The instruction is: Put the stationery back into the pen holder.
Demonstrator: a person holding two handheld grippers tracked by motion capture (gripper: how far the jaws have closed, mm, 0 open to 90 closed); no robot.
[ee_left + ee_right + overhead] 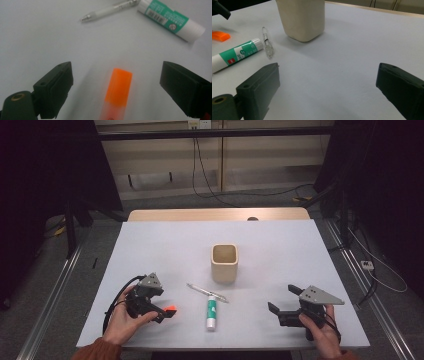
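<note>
An orange highlighter (117, 93) lies on the white table (165, 255), between the wide-apart jaws of my left gripper (116, 90), which is open and not touching it. In the high view that gripper (161, 312) is at the front left with the highlighter's orange tip (171, 309) at its nose. A clear pen (207, 293) and a green-and-white glue stick (211, 312) lie mid-table. Behind them stands a beige square cup (224, 264). My right gripper (282, 299) sits open at the front right, empty.
In the right gripper view the cup (302, 18), glue stick (237, 55), pen (267, 45) and highlighter (220, 36) lie ahead and to the left. Bare table (352, 50) stretches ahead of it. A wooden strip (215, 214) edges the far side.
</note>
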